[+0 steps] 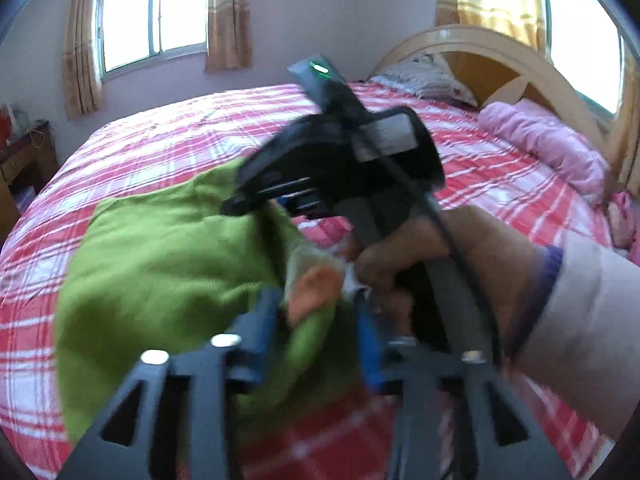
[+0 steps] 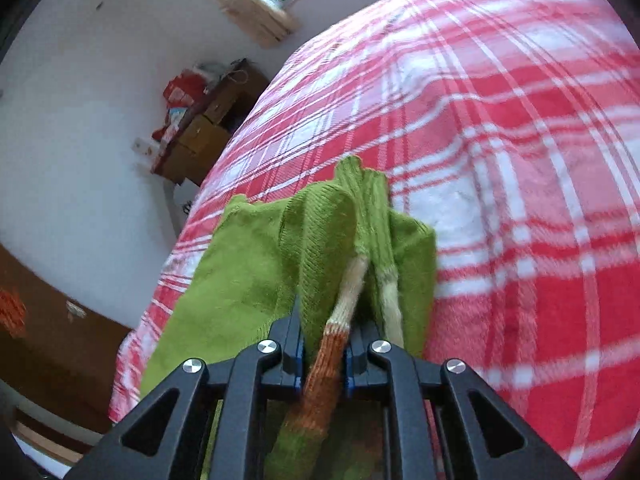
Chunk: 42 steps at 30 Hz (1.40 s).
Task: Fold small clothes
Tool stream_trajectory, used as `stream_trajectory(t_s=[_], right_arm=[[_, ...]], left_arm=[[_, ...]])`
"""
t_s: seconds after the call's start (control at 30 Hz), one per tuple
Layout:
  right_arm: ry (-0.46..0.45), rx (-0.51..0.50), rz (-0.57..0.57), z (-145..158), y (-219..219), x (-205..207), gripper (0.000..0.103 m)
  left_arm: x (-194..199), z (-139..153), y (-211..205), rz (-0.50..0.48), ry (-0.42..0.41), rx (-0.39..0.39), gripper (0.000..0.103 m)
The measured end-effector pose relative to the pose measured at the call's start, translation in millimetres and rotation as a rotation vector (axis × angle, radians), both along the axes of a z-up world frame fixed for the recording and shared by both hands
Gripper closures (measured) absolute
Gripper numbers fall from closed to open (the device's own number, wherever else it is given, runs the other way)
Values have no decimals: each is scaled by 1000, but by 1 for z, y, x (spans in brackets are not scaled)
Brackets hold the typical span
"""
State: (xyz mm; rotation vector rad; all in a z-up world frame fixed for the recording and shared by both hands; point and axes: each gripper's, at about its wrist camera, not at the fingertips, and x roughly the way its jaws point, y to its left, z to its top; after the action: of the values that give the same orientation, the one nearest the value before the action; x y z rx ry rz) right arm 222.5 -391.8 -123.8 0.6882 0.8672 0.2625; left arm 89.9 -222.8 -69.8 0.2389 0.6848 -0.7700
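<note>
The green sweater (image 2: 256,280) is lifted above the bed (image 2: 500,120), near its left edge by the wooden cabinet (image 2: 200,132). Its orange-and-cream striped cuff (image 2: 328,356) is pinched between the narrowed jaws of the right gripper (image 2: 323,360). In the left view, bunched green and orange fabric is caught in the left gripper (image 1: 320,320), though blur hides how firmly. A pink blanket (image 1: 548,140) is seen by the headboard (image 1: 480,52).
</note>
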Motion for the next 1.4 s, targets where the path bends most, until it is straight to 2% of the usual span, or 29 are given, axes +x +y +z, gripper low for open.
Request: stream_trajectory(t_s=[0.07, 0.13, 0.17, 0.3, 0.37, 0.43, 0.47, 0.5, 0.57, 0.63, 0.73, 0.83, 0.87, 0.9, 0.97, 1.07, 1.13, 1.2, 1.3, 1.33, 1.4], right_arm=[[-1, 20, -51, 4, -9, -19, 86], [-18, -16, -107, 14, -14, -44, 83], [-32, -66, -144, 23, -16, -63, 82], [-121, -136, -159, 52, -6, -120, 82], [-149, -154, -122, 63, 8, -136, 81], [-161, -193, -47, 74, 30, -140, 69], [-161, -220, -9, 78, 41, -137, 52], [-166, -257, 16, 81, 50, -136, 41], [-177, -336, 67, 82, 67, -132, 40], [-166, -363, 140, 75, 81, -126, 41], [-68, -506, 199, 45, 99, -112, 44], [-57, -510, 214, 25, 103, -119, 47], [-63, -516, 199, 23, 102, -123, 61], [-47, -502, 185, 21, 100, -126, 82], [-38, -418, 145, 23, 92, -136, 91], [-83, -368, 105, 39, 85, -156, 93], [-118, -330, 40, 50, 71, -169, 93], [-116, -340, 3, 53, 62, -175, 93], [-29, -344, 1, 23, 59, -175, 94], [-38, -356, -3, 20, 60, -175, 94], [-45, -314, -22, 22, 55, -174, 93]], left_arm=[[-9, 5, 24, 13, -25, -21, 31], [-17, 7, 56, 33, -45, -32, 22], [-17, 5, 70, 54, -45, -26, 18], [-11, -3, 127, 188, -10, -19, 16], [-4, -11, 139, 241, 19, -18, 16], [6, -18, 141, 290, 29, 10, 16], [10, -21, 138, 298, 30, 19, 16], [13, -23, 135, 304, 26, 28, 16], [17, -26, 128, 332, 4, 76, 16], [21, -30, 119, 367, -38, 130, 16], [29, -33, 121, 377, -17, 120, 23], [33, -37, 120, 370, 8, 101, 29], [32, -37, 119, 361, 4, 98, 37], [31, -38, 117, 339, 9, 93, 53], [27, -36, 112, 290, 23, 73, 73], [20, -30, 107, 278, -18, 97, 76], [20, -25, 114, 266, 6, 65, 76], [17, -24, 121, 245, 41, 47, 76], [10, -30, 127, 219, 45, 81, 76], [5, -31, 131, 210, 43, 88, 76], [-4, -26, 141, 188, 44, 79, 76]])
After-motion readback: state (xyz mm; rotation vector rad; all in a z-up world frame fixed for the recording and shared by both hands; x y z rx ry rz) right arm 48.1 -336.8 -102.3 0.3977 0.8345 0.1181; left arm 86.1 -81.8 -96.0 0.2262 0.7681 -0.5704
